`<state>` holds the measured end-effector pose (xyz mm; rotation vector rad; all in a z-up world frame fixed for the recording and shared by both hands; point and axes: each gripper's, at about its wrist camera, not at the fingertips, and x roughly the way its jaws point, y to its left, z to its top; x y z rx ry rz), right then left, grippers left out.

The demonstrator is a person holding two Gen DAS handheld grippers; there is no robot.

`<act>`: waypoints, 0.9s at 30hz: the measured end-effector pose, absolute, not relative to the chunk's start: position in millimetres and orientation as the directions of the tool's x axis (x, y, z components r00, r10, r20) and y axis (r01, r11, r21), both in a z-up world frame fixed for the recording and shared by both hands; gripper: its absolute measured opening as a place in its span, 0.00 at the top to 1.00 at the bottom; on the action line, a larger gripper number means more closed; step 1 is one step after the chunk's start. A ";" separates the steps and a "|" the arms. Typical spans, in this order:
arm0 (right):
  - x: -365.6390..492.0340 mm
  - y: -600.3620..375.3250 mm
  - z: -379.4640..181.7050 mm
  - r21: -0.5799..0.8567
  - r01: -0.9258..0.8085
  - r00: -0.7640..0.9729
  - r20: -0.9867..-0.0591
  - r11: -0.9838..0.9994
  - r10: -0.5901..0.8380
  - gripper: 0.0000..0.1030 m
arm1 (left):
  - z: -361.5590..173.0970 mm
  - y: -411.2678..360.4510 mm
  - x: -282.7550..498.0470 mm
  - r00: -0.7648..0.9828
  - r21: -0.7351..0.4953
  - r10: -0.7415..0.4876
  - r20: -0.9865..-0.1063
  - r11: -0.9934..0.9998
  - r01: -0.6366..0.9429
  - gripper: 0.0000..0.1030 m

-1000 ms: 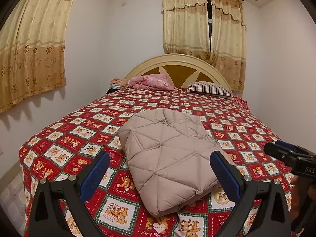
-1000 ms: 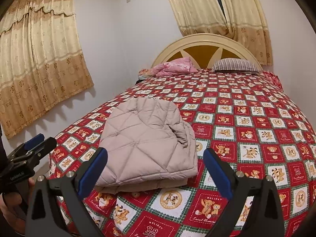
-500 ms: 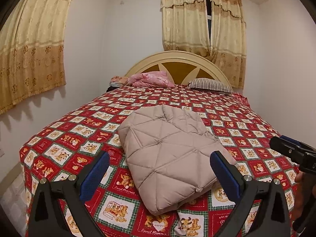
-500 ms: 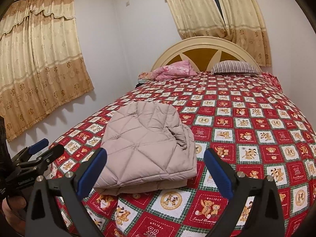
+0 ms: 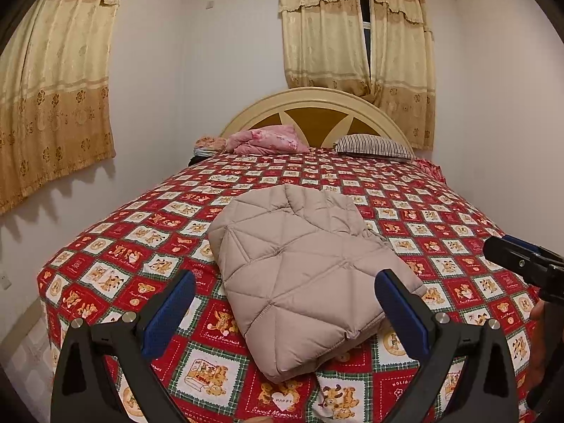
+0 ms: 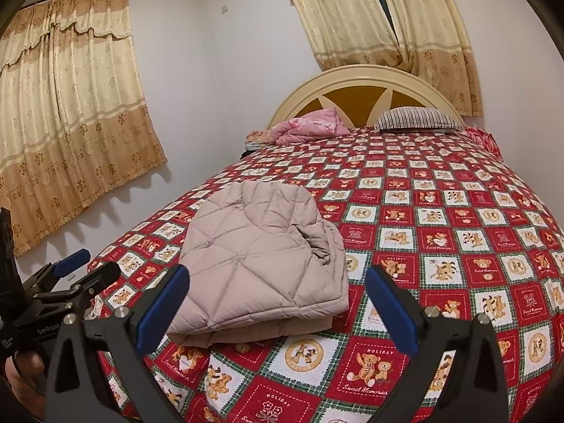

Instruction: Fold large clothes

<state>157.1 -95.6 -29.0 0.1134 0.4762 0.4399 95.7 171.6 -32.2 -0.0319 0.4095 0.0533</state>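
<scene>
in the left wrist view a gold curtain (image 5: 53,98) hangs at the upper left of the frame, and below it the bed (image 5: 116,257) with its red bear-patterned cover fills the middle. the folded quilted jacket (image 5: 303,268) lies near the centre, on the cover close to the foot edge of the bed; its long axis runs from the upper left of the bundle down toward the lower right, with the rounded folded end toward the lower edge of the frame and the looser layers toward the headboard (image 5: 310,112). the left gripper (image 5: 283,313) sits at the bottom of the frame with its blue-padded fingers (image 5: 169,313) spread wide, holding nothing and touching nothing; the jacket shows between them but beyond the tips. at the right edge the right gripper (image 5: 521,261) pokes in, clear of the fabric. in the right wrist view the left gripper (image 6: 84,268) appears at the lower left, off the side of the bed, a hand (image 6: 21,370) beneath it. the jacket (image 6: 261,264) lies left of centre, stacked layers showing at its near edge and a bunched fold on its right side. the right gripper (image 6: 278,310) at the bottom is also wide apart and empty, not touching the jacket. a pink bundle (image 6: 310,127) and a striped pillow (image 6: 416,120) rest by the headboard at upper right.
</scene>
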 end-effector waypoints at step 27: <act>147.5 -99.5 -18.7 0.222 -0.395 0.810 -0.373 0.892 0.452 0.00 | -29.7 175.2 92.6 0.924 0.006 0.107 -0.368 0.994 -0.113 0.01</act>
